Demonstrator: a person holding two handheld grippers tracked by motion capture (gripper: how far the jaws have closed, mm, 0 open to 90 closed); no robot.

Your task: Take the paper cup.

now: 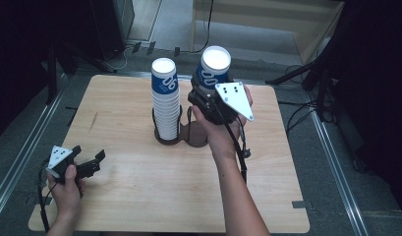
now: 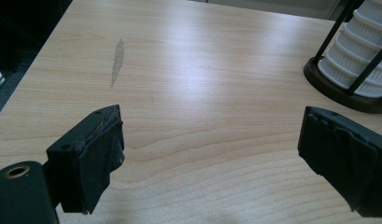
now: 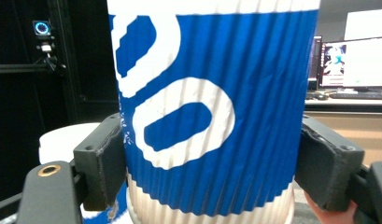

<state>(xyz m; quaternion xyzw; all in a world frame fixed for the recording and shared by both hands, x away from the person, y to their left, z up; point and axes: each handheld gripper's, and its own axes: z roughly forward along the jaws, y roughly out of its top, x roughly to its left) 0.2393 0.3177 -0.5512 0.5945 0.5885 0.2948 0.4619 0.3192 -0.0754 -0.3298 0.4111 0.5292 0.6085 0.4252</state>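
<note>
Right gripper (image 1: 204, 93) is up above the wooden surface (image 1: 139, 187), jaws clamped on the ribbed sides of a blue-and-white paper cup (image 1: 214, 69), one pad on each flank. In the right gripper view that cup (image 3: 212, 107) shows big white rounded characters on blue corrugated card; they look like a pair of zeros or loops, but what they spell I cannot tell. A plain white band runs around its bottom edge.

The held cup sits in the air over the right-hand ring of a dark double holder (image 1: 194, 135), just beside the stack of cups (image 1: 165, 98) standing in the left-hand ring. That stack carries the same blue-and-white print on its top cup, with white ribbed rims layered below it. Thin black rods rise around the stack. How many cups are nested there is too fine to count; call it one stack plus one single cup in the grip.

Left gripper (image 1: 88, 164) rests low near the near-left corner of the surface, jaws spread wide with nothing between them. In the left gripper view the bare wood shows between the two black pads, with the base of the holder (image 2: 340, 95) and the lower rims of the stack (image 2: 354, 60) off to the upper right. A pale grey smear (image 2: 116, 63) marks the wood.
</note>
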